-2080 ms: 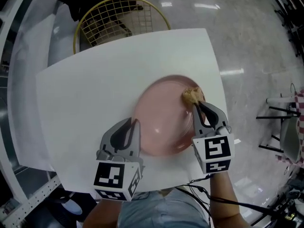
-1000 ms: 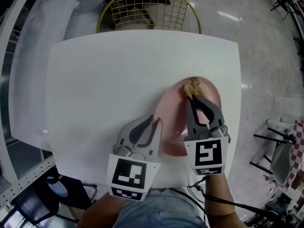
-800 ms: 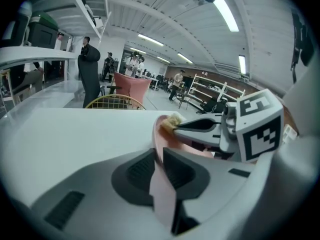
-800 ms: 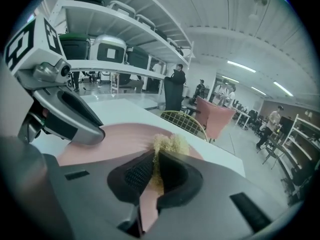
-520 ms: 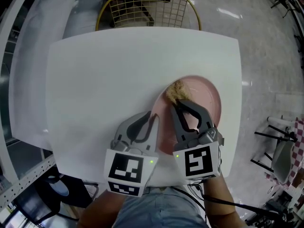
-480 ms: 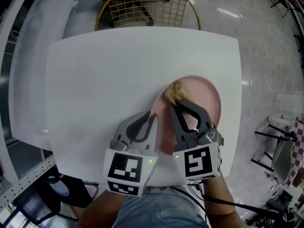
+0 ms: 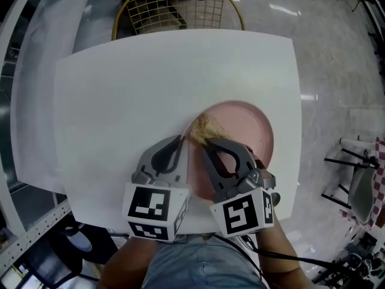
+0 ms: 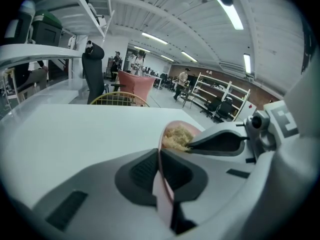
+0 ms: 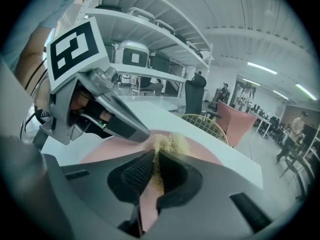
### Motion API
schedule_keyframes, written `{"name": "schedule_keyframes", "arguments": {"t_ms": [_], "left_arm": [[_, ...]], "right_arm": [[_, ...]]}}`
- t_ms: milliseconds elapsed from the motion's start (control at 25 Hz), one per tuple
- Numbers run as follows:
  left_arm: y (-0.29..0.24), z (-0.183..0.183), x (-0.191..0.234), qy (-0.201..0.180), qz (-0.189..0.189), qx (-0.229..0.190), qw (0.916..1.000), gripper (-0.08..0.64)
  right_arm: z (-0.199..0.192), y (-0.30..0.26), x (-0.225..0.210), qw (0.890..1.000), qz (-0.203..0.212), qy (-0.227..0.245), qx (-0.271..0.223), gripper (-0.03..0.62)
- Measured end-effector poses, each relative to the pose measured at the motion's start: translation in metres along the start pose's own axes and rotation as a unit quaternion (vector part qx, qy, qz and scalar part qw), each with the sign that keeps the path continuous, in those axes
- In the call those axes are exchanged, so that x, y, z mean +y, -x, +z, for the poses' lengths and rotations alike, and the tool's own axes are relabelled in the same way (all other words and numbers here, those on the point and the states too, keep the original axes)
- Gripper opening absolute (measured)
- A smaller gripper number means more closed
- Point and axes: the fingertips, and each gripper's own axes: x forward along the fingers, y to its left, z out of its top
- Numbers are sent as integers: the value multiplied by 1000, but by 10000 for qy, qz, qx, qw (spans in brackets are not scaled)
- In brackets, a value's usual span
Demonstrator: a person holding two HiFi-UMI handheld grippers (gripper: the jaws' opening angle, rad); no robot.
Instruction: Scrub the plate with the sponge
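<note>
Clamping the pink plate (image 7: 246, 131) by its left rim with the left gripper (image 7: 182, 142), both jaws pressed onto the thin edge, seen edge-on in the left gripper view. Hard to say whether tipped up on that side or lying flat. Sitting on the white table (image 7: 132, 89), toward the near right part, with a yellow wire chair (image 7: 174, 8) beyond the far edge.

Pinching the tan, fibrous sponge (image 7: 201, 127) in the right gripper (image 7: 206, 142), jaws closed tight on its lower part, with a loose tuft poking out past the tips and down onto the pink surface.

Swept leftward along the far part of the plate over the last 2 seconds: from the far right rim, through the far middle 1 second ago, to the left rim now, just beside the other gripper's tips. Same hold on the rim throughout.

Judged as 1 pass along the far arc done, with the middle and near part probably still to scrub. No room for going further left without knocking 1 gripper into the other, so likely time to reverse or drop toward the centre.
</note>
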Motion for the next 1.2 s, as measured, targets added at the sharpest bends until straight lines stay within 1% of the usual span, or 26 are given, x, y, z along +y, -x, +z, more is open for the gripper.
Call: {"name": "schedule_keyframes", "arguments": {"t_ms": [160,480,800,1000,1200], "left_arm": [[0,-1,-3,35,-16,-11,10000,23],[3,-2,-7,-30,62,-13,10000,23],[10,-3,-11,-102,107,-55,9999,23],[13,-3,-13,-164,106,-80,9998,23],[16,-3,-14,-211,135,-94,9996,23]], "right_arm": [[-3,7,13,9998,183,31,-43,34],[-14,22,37,9984,547,93,-81,34],[-17,37,77,9943,1055,113,-137,34],[-29,49,92,9920,1262,3,-6,34],[-49,62,96,9915,1265,-165,255,34]]}}
